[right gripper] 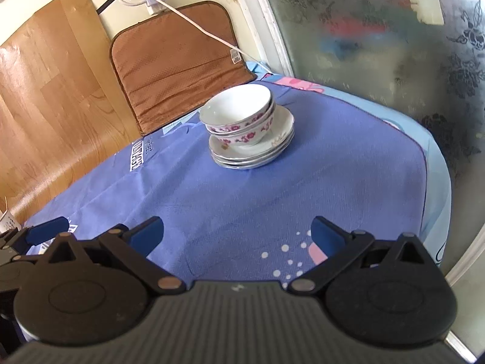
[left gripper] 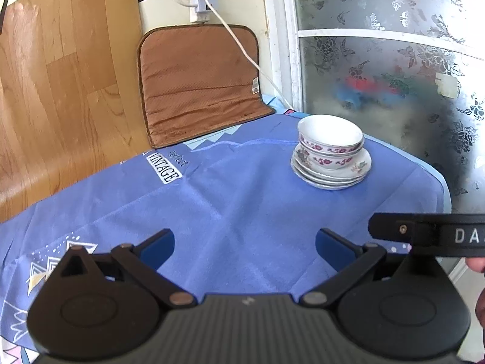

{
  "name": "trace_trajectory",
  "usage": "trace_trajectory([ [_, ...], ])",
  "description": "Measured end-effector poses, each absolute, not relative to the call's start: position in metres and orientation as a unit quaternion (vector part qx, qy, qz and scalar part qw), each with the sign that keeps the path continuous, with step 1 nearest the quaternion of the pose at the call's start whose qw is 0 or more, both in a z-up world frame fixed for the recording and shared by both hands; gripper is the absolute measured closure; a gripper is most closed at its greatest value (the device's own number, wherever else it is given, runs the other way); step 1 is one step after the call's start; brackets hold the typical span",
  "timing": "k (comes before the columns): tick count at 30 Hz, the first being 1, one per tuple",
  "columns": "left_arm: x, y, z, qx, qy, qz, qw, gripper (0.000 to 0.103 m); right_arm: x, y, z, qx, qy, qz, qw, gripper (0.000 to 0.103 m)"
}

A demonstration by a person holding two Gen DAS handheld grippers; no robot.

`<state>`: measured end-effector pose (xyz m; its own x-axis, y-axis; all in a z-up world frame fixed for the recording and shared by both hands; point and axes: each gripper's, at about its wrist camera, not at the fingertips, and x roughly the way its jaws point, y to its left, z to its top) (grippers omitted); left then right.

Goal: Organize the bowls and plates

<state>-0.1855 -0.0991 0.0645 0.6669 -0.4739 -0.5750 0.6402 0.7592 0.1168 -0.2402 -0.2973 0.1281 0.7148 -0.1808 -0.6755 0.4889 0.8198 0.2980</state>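
Two white bowls (left gripper: 330,139) with pink flower bands are nested on a stack of white plates (left gripper: 332,176) at the far right of the blue tablecloth. The right wrist view shows the same bowls (right gripper: 239,115) and plates (right gripper: 254,151) at the middle of the far side. My left gripper (left gripper: 244,245) hovers open over the near cloth, well short of the stack, with nothing between its blue pads. My right gripper (right gripper: 238,232) is likewise open and holds nothing, nearer the table's front. The left gripper's blue tip (right gripper: 45,229) shows at the left edge of the right wrist view.
A brown cushion (left gripper: 197,85) leans against the wall at the table's back. A white cable (left gripper: 242,48) runs from a wall socket down past it. Frosted glass doors (left gripper: 394,75) stand to the right, wood-pattern panelling (left gripper: 60,91) to the left. The blue tablecloth (left gripper: 227,200) is bare between grippers and stack.
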Motion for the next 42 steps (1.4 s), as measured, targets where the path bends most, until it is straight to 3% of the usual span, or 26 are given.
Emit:
trace_trajectory([
  [42,-0.162,-0.098,0.055,0.175,0.298,-0.280,0.896,0.000,-0.224,-0.281,0.133,0.176,0.288,-0.206,0.919,0.000],
])
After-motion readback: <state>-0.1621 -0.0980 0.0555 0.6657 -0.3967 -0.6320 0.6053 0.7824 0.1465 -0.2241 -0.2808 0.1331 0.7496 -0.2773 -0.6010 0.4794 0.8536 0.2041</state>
